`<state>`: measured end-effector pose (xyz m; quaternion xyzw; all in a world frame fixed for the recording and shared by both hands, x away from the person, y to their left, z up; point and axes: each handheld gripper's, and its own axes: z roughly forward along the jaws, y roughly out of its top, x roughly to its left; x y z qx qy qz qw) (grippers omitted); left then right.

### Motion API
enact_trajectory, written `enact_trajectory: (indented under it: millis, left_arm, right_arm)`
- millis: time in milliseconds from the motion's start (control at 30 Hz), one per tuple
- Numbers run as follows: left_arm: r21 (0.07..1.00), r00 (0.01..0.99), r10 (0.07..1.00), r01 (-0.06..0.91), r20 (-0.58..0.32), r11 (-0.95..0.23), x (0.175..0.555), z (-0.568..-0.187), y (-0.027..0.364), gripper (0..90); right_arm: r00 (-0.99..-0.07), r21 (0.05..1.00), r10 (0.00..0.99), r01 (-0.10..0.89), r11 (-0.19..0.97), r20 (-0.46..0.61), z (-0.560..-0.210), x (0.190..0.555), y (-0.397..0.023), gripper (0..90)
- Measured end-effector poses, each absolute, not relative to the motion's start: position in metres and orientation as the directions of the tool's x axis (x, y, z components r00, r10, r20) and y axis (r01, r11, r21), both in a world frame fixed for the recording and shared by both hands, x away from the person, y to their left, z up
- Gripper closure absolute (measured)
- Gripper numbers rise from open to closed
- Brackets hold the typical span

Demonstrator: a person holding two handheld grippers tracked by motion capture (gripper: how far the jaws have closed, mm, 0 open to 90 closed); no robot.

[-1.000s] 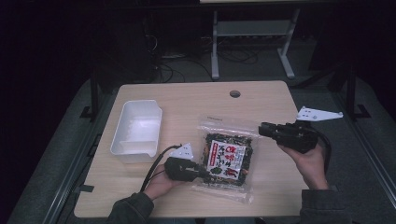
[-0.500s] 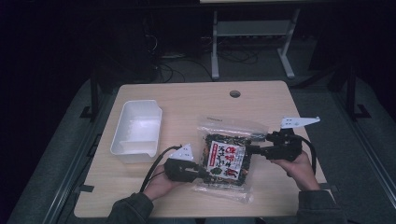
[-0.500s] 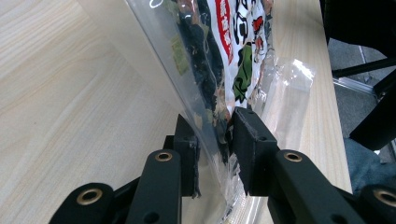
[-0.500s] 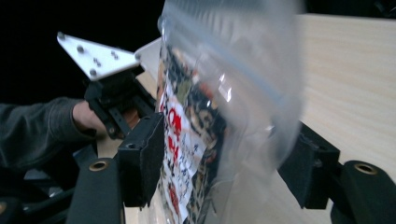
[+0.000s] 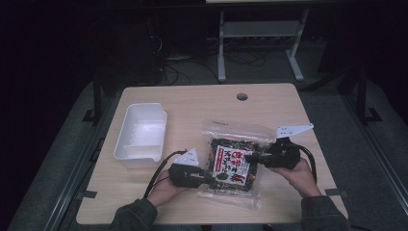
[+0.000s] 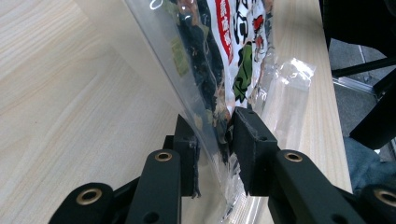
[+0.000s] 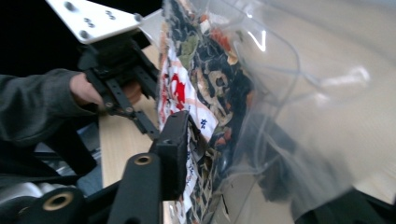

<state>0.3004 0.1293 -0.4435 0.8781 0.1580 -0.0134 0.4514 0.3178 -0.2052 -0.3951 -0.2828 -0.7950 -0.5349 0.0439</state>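
Observation:
A clear snack bag (image 5: pixel 233 161) with a red, white and dark label lies on the wooden table (image 5: pixel 192 106), in front of the person. My left gripper (image 5: pixel 204 179) is shut on the bag's left edge. In the left gripper view (image 6: pixel 215 128) both pads pinch the clear film. My right gripper (image 5: pixel 257 158) has come to the bag's right edge and its jaws have just been closing with the bag (image 7: pixel 210 93) between them. In the right gripper view (image 7: pixel 243 158) one pad (image 7: pixel 175 149) presses on the label; the other jaw is hidden behind the bag.
A white plastic tray (image 5: pixel 139 134) stands on the left part of the table, apart from the bag. A round cable hole (image 5: pixel 242 96) sits near the far edge. Dark floor, cables and a metal stand lie beyond the table.
My right gripper has moved left and down from the table's right side onto the bag's right edge and closed around it. The left gripper has kept its grip in place.

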Motion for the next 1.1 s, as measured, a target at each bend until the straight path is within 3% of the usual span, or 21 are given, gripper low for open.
enact_trajectory:
  millis: [233, 433, 667, 1100]
  left_arm:
    - [0.788, 0.948, 0.28, 0.288, -0.153, -0.544, 0.301, -0.443, 0.134, 65.9]
    - [0.787, 0.941, 0.307, 0.295, -0.142, -0.542, 0.301, -0.443, 0.139, 56.5]
    - [0.781, 0.927, 0.363, 0.295, -0.094, -0.55, 0.297, -0.438, 0.146, 49.4]
    - [0.76, 0.918, 0.395, 0.284, -0.04, -0.584, 0.282, -0.433, 0.174, 44.0]
  right_arm:
    - [-0.86, 0.839, 0.323, 0.481, 0.255, 0.394, -0.392, 0.315, -0.204, 72.9]
    - [-0.871, 0.853, 0.308, 0.461, 0.243, 0.383, -0.385, 0.311, -0.2, 74.3]
    - [-0.847, 0.874, 0.395, 0.451, 0.181, 0.356, -0.367, 0.303, -0.205, 74.9]
    - [-0.76, 0.899, 0.575, 0.428, 0.092, 0.303, -0.349, 0.302, -0.2, 75.0]
